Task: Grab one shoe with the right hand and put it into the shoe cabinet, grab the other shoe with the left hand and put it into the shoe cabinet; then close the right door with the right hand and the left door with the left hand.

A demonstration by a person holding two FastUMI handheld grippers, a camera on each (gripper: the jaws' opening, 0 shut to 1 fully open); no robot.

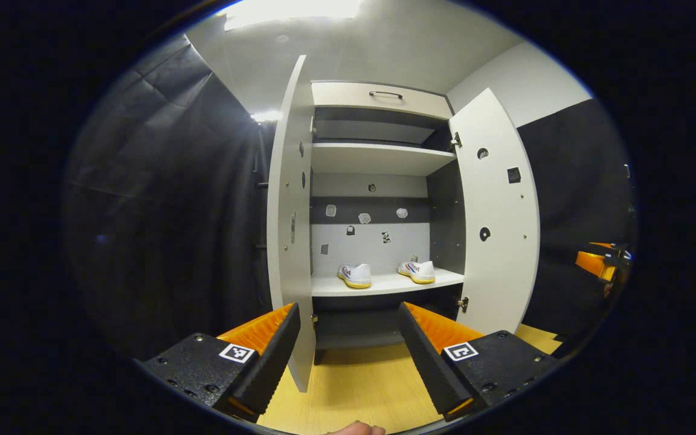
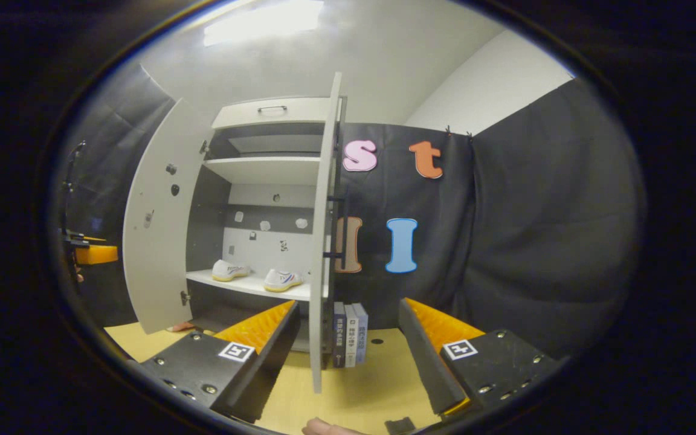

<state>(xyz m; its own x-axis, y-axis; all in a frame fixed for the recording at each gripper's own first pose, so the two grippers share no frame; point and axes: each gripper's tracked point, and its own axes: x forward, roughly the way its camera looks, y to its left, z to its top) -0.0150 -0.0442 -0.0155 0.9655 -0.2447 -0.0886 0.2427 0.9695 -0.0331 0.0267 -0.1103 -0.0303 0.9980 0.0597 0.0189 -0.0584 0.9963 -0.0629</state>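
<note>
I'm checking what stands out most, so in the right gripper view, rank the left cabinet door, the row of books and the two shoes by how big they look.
1. Left cabinet door, by far the largest.
2. Row of books.
3. Left shoe and right shoe: they look alike, so no ranking between them.

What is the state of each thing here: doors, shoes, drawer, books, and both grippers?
Left door: open.
Right door: open.
Left shoe: on the shelf, inside the cabinet.
Right shoe: on the same shelf.
Drawer: closed.
Books: upright beside the cabinet.
Left gripper: open, empty.
Right gripper: open, empty.
</note>
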